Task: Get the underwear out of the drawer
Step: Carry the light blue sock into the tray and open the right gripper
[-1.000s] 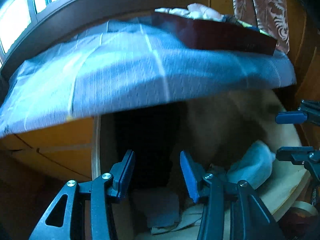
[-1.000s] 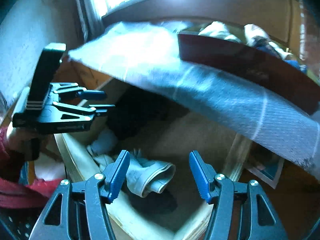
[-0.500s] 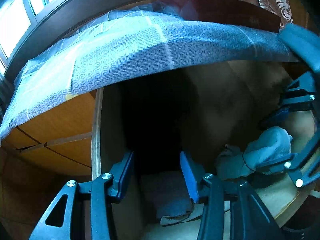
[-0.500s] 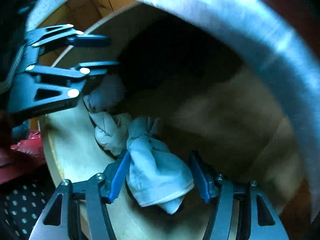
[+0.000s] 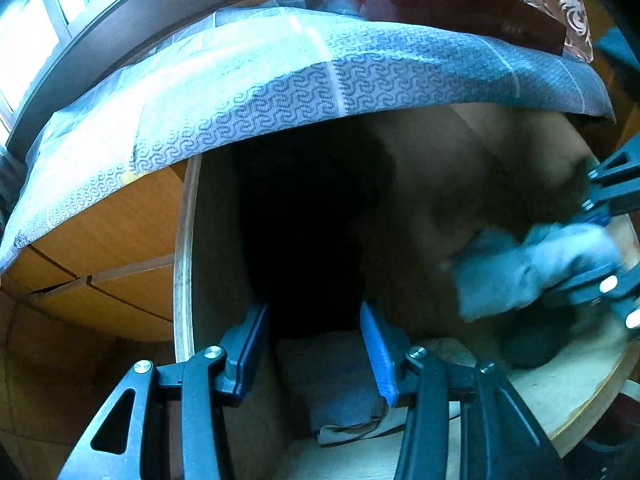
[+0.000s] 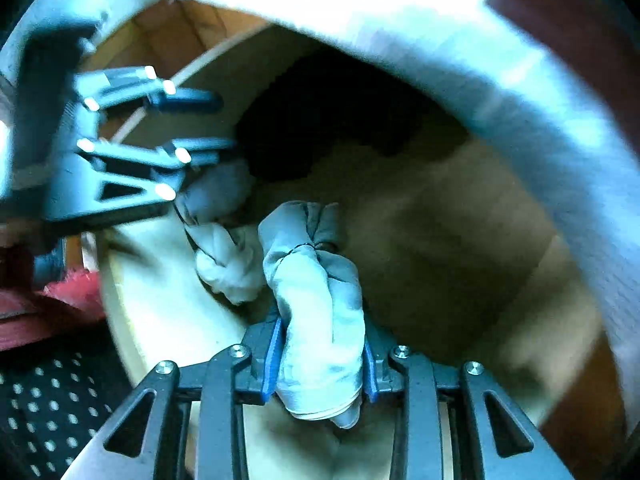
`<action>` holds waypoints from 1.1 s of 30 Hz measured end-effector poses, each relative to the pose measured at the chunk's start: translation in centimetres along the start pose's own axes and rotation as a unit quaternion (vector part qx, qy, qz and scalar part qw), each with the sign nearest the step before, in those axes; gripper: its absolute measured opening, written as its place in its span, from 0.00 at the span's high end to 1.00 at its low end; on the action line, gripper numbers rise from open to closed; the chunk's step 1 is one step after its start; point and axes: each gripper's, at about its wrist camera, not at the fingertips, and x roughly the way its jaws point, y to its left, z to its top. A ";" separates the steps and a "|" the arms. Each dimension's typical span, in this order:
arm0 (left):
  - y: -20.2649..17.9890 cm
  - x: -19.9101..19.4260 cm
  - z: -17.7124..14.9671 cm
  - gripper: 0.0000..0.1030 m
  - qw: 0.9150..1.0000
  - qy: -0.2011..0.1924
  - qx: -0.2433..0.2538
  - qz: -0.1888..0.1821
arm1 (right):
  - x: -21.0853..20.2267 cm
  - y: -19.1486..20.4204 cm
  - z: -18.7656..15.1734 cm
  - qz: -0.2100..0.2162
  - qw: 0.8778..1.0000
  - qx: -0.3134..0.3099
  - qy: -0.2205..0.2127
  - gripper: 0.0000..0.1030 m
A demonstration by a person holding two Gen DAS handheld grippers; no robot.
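Observation:
The wooden drawer (image 5: 182,260) stands pulled out under an overhanging patterned blue cloth (image 5: 280,92). A rolled pale blue underwear (image 6: 316,300) lies near the drawer's front wall. My right gripper (image 6: 320,344) has its jaws closing, and both blue pads press the roll's sides. In the left wrist view the same underwear (image 5: 520,264) shows blurred at the right, inside the right gripper (image 5: 580,252). My left gripper (image 5: 312,320) is open over a folded grey cloth (image 5: 332,380) in the drawer's left corner, holding nothing. The right wrist view shows the left gripper (image 6: 222,122) at the upper left.
Two more pale knotted garments (image 6: 228,264) lie beside the held roll, toward the left gripper. A dark heap (image 5: 304,220) fills the drawer's back. A dark rounded item (image 5: 532,344) sits near the front rim. A dark red tray (image 5: 460,4) rests on the cloth above.
Both grippers have dropped into the drawer. The right gripper moved over the pale blue roll and its jaws narrowed onto it. The left gripper's jaws kept the same width.

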 end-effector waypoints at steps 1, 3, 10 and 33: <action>0.0 0.2 0.1 0.54 1.000 0.001 0.000 0.001 | -1.0 -0.1 -0.5 -0.002 1.000 0.010 -0.014 0.68; -0.1 0.4 0.3 0.54 1.000 0.005 0.001 0.005 | -2.6 -0.3 -1.2 -0.002 0.999 0.026 -0.033 0.68; -0.8 0.7 1.0 0.54 1.000 0.007 0.005 0.004 | -9.5 -2.6 -3.0 0.005 0.993 0.070 -0.098 0.68; -1.8 1.1 0.9 0.54 1.000 0.019 0.004 0.018 | -20.4 -17.3 6.0 -0.096 0.948 0.208 -0.222 0.68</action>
